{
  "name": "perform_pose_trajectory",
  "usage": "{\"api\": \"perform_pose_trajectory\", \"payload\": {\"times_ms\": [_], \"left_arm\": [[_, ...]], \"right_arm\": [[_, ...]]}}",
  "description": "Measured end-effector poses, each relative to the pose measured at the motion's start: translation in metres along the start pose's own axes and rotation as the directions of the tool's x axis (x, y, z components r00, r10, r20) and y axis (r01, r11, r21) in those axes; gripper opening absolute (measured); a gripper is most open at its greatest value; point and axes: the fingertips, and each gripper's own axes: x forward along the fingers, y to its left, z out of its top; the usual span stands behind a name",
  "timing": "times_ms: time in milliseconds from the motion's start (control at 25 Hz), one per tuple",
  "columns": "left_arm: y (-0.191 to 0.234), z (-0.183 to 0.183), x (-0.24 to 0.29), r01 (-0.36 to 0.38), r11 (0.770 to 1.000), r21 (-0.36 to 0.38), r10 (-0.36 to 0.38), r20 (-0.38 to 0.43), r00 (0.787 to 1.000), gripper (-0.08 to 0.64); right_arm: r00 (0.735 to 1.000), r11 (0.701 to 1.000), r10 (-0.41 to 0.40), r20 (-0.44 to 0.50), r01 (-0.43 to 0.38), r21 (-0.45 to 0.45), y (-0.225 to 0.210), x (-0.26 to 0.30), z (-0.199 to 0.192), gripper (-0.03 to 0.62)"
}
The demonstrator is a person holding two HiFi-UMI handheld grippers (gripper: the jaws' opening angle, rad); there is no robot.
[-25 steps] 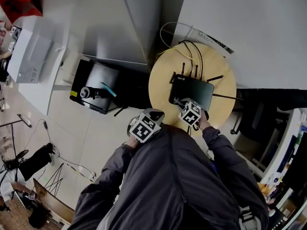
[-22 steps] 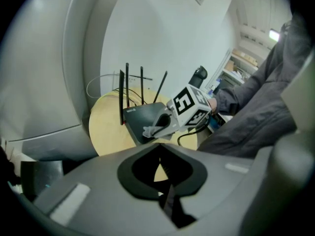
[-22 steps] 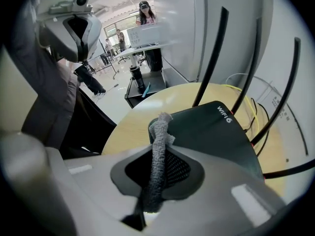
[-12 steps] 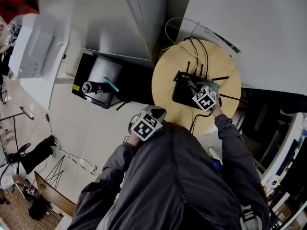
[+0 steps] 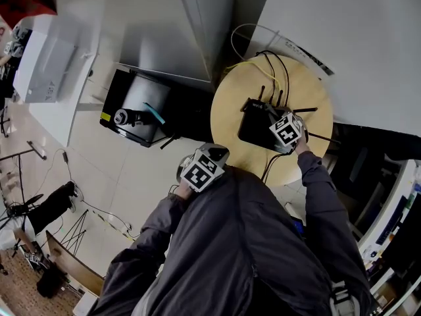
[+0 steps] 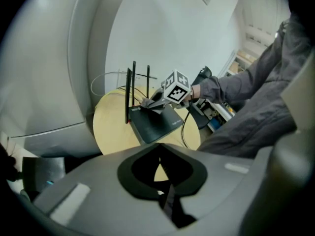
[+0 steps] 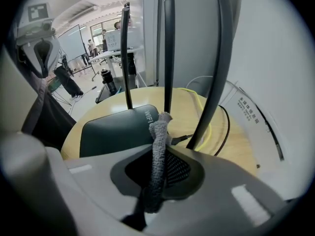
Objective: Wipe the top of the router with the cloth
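Observation:
A black router (image 5: 258,129) with upright antennas (image 7: 169,53) lies on a round wooden table (image 5: 230,120). My right gripper (image 5: 275,120) is over the router's back right part, close to the antennas, and is shut on a grey cloth (image 7: 158,146). The cloth stands up between the jaws, with the router's top (image 7: 115,130) just beyond it. In the left gripper view the cloth (image 6: 149,102) rests on the router (image 6: 156,124). My left gripper (image 5: 200,168) hangs off the table's near left side, shut with nothing in it.
Yellow and black cables (image 5: 271,68) trail off the table's far edge toward the white wall. A black open box (image 5: 135,110) with a tool sits on the floor to the left. A white cabinet (image 5: 46,64) stands further left.
My right gripper has carried the cloth across the router's top, from its near edge to the back right by the antennas. The left gripper has stayed put.

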Motion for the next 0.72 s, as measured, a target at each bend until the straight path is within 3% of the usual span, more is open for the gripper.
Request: {"api": "perform_pose_trajectory", "payload": {"times_ms": [720], "left_arm": [[-0.013, -0.003, -0.003, 0.015, 0.999, 0.051, -0.016, 0.014, 1.0, 0.0]], "right_arm": [[0.999, 0.999, 0.03, -0.026, -0.03, -0.017, 0.053, -0.012, -0.016, 0.029]]}}
